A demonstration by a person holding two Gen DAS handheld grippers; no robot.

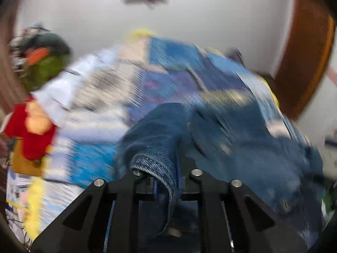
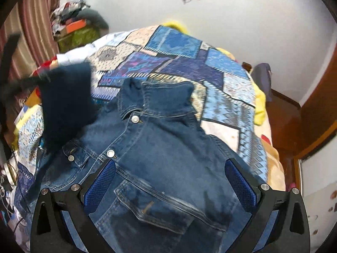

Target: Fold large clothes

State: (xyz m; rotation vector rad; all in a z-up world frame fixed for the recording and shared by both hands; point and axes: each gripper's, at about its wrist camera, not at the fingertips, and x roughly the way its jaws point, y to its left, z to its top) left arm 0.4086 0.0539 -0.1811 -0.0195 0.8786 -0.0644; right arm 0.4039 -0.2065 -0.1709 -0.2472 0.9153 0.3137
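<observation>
A dark blue denim jacket (image 2: 164, 147) lies front up on the bed, collar toward the far wall, with metal buttons and a chest pocket showing. My right gripper (image 2: 170, 185) is open and empty, its blue pads spread wide just above the jacket's chest. My left gripper (image 1: 166, 181) is shut on the jacket's sleeve cuff (image 1: 153, 164), lifted above the bed; the left wrist view is motion-blurred. In the right wrist view the lifted sleeve (image 2: 67, 101) shows as a dark blur at the left with the left gripper's arm.
A blue patchwork quilt (image 2: 189, 63) covers the bed. A pile of clothes and boxes (image 2: 78, 25) stands at the far left by a striped curtain (image 2: 31, 31). A wooden door (image 2: 316, 113) is at the right. Cables lie at the bed's left edge (image 2: 8, 181).
</observation>
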